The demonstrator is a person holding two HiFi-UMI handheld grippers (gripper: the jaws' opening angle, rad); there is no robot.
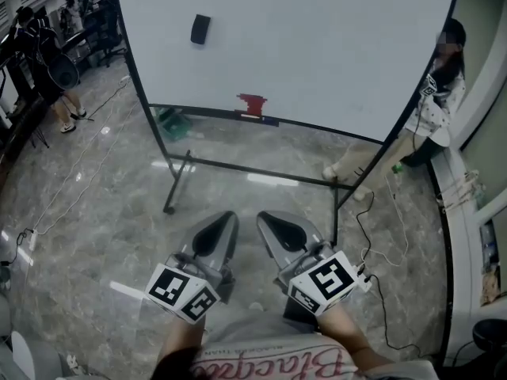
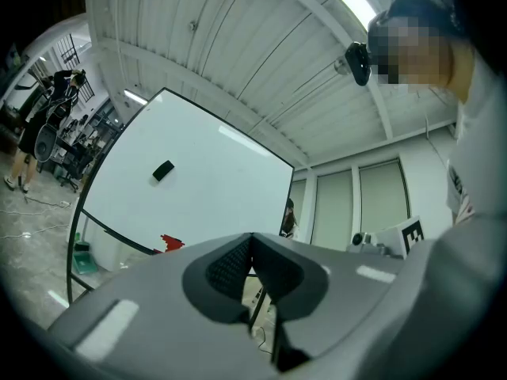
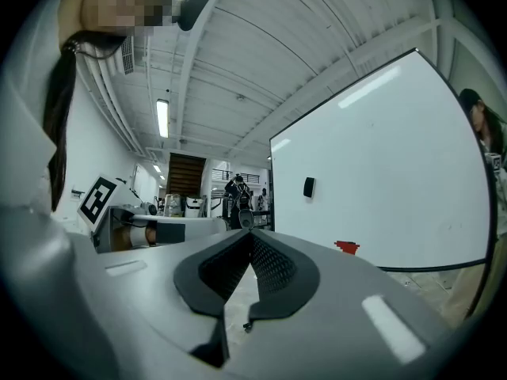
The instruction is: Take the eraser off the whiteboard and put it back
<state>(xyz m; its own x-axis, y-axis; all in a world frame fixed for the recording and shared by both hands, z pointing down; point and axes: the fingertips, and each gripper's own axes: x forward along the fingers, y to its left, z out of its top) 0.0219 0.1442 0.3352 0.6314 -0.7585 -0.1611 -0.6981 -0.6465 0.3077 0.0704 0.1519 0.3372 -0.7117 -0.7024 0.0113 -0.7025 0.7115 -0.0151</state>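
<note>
Left gripper [image 1: 230,215] and right gripper [image 1: 262,216] are held side by side and close together, each with its jaws brought together at the tips and nothing between them. The eraser [image 1: 200,29], a small dark block, clings to the whiteboard [image 1: 333,46] well ahead of both grippers. It sits high on the board's left part, up and to the left of the left gripper's tip in the head view. Neither gripper touches it or the board.

Lower on the board, almost straight ahead of the two tips, a small red thing [image 1: 253,104] rests at the bottom rail. The board stands tilted in a black frame [image 1: 178,182] whose crossbar and feet lie between the grippers and the board's lower edge. A green thing [image 1: 172,123] lies on the floor beneath the board's left corner, ahead and left of the left gripper.

Grey marbled floor [image 1: 103,212] spreads under both grippers, and a black cable [image 1: 372,236] trails across it just right of the right gripper. Each gripper carries a cube with square markers [image 1: 184,291] at its rear, close to the holder's hands.

Farther out, a person in a patterned top [image 1: 436,105] stands at the board's right edge, ahead and right of the right gripper. Other people [image 1: 43,54] stand far off to the left of the left gripper.
</note>
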